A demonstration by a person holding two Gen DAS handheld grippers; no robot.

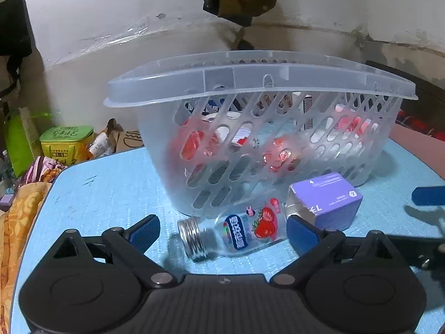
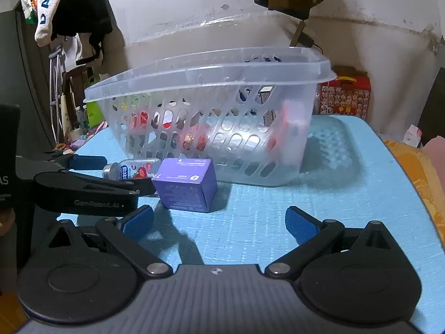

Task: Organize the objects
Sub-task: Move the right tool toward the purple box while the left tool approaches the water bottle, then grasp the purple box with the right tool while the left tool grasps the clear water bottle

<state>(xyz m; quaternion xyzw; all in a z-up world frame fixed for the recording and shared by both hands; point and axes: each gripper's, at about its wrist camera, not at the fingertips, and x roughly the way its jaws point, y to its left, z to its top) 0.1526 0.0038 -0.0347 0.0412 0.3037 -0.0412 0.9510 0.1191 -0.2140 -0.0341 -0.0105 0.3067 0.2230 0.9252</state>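
While the left wrist camera looks along its own fingers, the left gripper (image 1: 222, 232) stands spread wide with nothing between the blue pads, and a small clear bottle (image 1: 230, 233) with a strawberry label and a silver screw cap lies on its side on the blue table (image 1: 111, 189), right in the gap between those fingers. Just beside the bottle's base sits a purple box (image 1: 326, 199), close against the foot of the translucent basket (image 1: 261, 83), which already holds red-wrapped pieces, small cartons and other items behind its slotted wall. From the right wrist camera, the right gripper (image 2: 219, 222) is also spread apart and empty, hovering over bare table near the purple box (image 2: 186, 185), with the left gripper (image 2: 111, 178) reaching in from the side around the bottle (image 2: 130, 169) in front of the basket (image 2: 211, 69). Judging by this, most of the sorting looks done: much is in the basket, and the bottle and box remain outside, the bottle seemingly next to be grasped.
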